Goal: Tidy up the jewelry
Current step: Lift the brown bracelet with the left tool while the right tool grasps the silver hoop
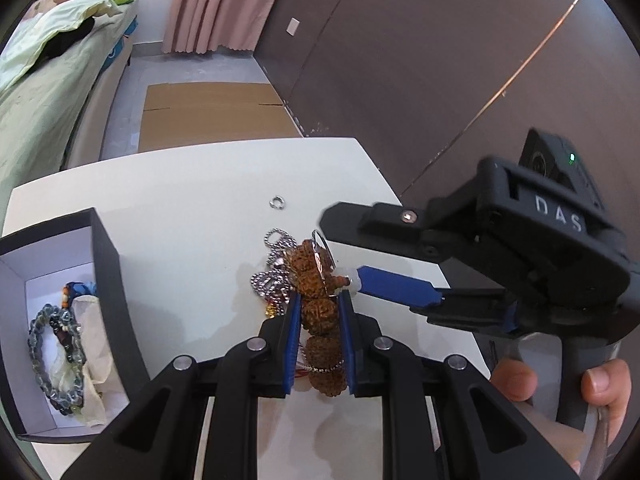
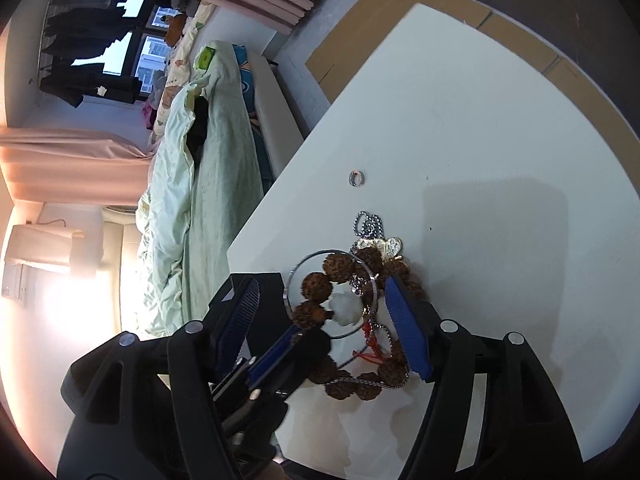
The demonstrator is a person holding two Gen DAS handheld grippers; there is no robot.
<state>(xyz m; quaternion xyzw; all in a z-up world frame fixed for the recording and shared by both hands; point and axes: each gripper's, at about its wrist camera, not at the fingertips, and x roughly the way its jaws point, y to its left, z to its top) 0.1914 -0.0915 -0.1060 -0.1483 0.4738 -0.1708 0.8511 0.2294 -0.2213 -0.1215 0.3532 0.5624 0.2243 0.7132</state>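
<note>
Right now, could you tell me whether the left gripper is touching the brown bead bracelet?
Touching. The left wrist view shows the left gripper with both blue fingers pressed against the brown bead bracelet, no gap on either side.

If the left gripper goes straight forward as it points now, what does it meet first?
Probably the tangle of silver chain and the thin bangle just ahead of the left gripper, which is shut on the brown bead bracelet; beyond lies the small ring. Depth is unclear.

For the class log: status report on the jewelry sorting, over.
Left claw shut on brown bead bracelet. Right claw open around it. Silver chain and thin bangle tangled in. Loose ring waiting.
</note>
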